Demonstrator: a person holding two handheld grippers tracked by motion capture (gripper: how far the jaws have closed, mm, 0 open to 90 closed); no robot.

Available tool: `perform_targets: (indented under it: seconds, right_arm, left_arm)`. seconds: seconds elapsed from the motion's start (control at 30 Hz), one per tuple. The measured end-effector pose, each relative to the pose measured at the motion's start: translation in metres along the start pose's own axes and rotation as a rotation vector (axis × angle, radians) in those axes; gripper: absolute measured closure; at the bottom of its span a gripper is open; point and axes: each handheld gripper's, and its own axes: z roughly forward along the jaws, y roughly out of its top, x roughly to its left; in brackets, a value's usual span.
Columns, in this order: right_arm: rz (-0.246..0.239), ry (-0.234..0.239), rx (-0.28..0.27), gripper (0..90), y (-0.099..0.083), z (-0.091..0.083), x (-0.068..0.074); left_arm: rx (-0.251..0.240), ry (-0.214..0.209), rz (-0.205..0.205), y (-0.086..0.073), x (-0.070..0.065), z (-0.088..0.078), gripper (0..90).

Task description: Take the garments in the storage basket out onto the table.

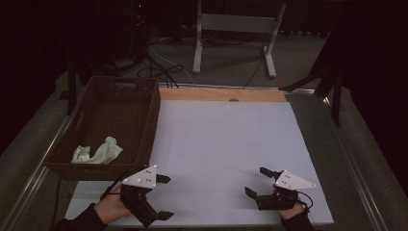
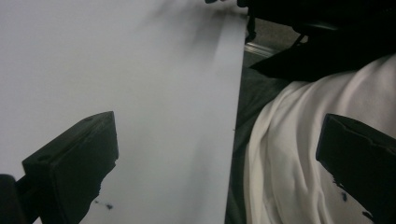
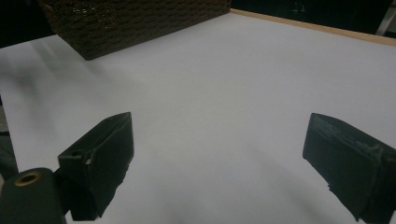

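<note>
Left gripper (image 1: 164, 196) and right gripper (image 1: 257, 182): jaws spread wide, holding nothing, over the white tabletop (image 1: 226, 139). Wicker basket (image 1: 146, 120) contains what appears to be pale green cloth (image 1: 103, 151).

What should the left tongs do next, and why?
Probably reach up toward the basket. The left tongs are open and hold nothing, and the pale green cloth lying inside the basket is the nearest thing to pick up.

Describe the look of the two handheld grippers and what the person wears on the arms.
Each gripper, left and right, is black with two blocky black jaws and a pale grey three-cornered plate dotted with small dark marks on top. A black cable trails from each. The person's sleeves are dark at the wrists.
</note>
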Motion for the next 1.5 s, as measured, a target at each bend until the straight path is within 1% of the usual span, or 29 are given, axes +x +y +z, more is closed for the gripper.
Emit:
perform_targets:
  seconds: [0.03, 0.13, 0.17, 0.23, 0.3, 0.33, 0.37, 0.53, 0.6, 0.63, 0.97, 1.03, 1.17, 1.23, 1.27, 1.4, 1.47, 1.5]
  right_arm:
    - [-0.001, -0.001, -0.001, 9.3, 0.0, 0.0, 0.0]
    - [-0.002, -0.002, 0.0, 9.3, 0.0, 0.0, 0.0]
    - [0.0, 0.002, -0.001, 9.3, 0.0, 0.0, 0.0]
    - [-0.001, 0.004, -0.002, 9.3, 0.0, 0.0, 0.0]
    - [-0.002, 0.004, -0.002, 9.3, 0.0, 0.0, 0.0]
    - [-0.002, 0.004, -0.002, 9.3, 0.0, 0.0, 0.0]
    - [-0.001, 0.004, -0.002, 9.3, 0.0, 0.0, 0.0]
    - [-0.002, 0.007, -0.001, 9.3, 0.0, 0.001, 0.001]
    - [-0.001, 0.009, -0.002, 9.3, 0.0, 0.0, 0.001]
    - [-0.002, 0.008, -0.001, 9.3, 0.0, 0.0, 0.001]
    - [-0.004, 0.011, -0.001, 9.3, 0.0, 0.001, 0.001]
    - [-0.005, 0.009, -0.001, 9.3, 0.0, 0.001, 0.001]
    - [-0.006, 0.009, 0.0, 9.3, 0.0, 0.001, 0.001]
    - [-0.007, 0.01, 0.0, 9.3, 0.0, 0.001, 0.001]
    - [-0.007, 0.009, 0.0, 9.3, 0.0, 0.001, 0.001]
    - [-0.009, 0.011, 0.002, 9.3, 0.0, 0.002, 0.001]
    - [-0.007, 0.012, 0.003, 9.3, 0.0, 0.002, 0.001]
    - [-0.007, 0.012, 0.003, 9.3, 0.0, 0.002, 0.001]
  left_arm:
    - [-0.001, 0.009, 0.002, 0.001, 0.001, -0.002, 0.0]
    - [-0.005, 0.006, -0.001, 0.003, 0.003, -0.007, 0.0]
    - [-0.008, 0.02, 0.002, 0.006, 0.005, -0.012, 0.0]
    - [-0.012, 0.035, 0.008, 0.01, 0.007, -0.019, 0.0]
    - [-0.019, 0.042, 0.006, 0.013, 0.011, -0.026, 0.0]
    - [-0.019, 0.042, 0.006, 0.013, 0.011, -0.026, 0.0]
    - [-0.02, 0.058, 0.009, 0.016, 0.013, -0.033, 0.0]
    - [-0.042, 0.085, 0.004, 0.023, 0.019, -0.05, 0.0]
    - [-0.043, 0.104, 0.008, 0.024, 0.021, -0.056, 0.0]
    - [-0.044, 0.106, 0.006, 0.024, 0.023, -0.058, 0.0]
    - [-0.063, 0.164, -0.023, 0.02, 0.04, -0.08, 0.0]
    - [-0.062, 0.179, -0.026, 0.019, 0.045, -0.083, 0.0]
    - [-0.057, 0.182, -0.05, 0.016, 0.054, -0.088, 0.0]
    - [-0.053, 0.194, -0.06, 0.014, 0.059, -0.091, 0.0]
    - [-0.052, 0.192, -0.067, 0.013, 0.061, -0.092, 0.0]
    - [-0.047, 0.225, -0.076, 0.01, 0.07, -0.098, 0.0]
    - [-0.045, 0.229, -0.08, 0.009, 0.074, -0.101, 0.0]
    - [-0.047, 0.239, -0.084, 0.008, 0.076, -0.102, 0.0]
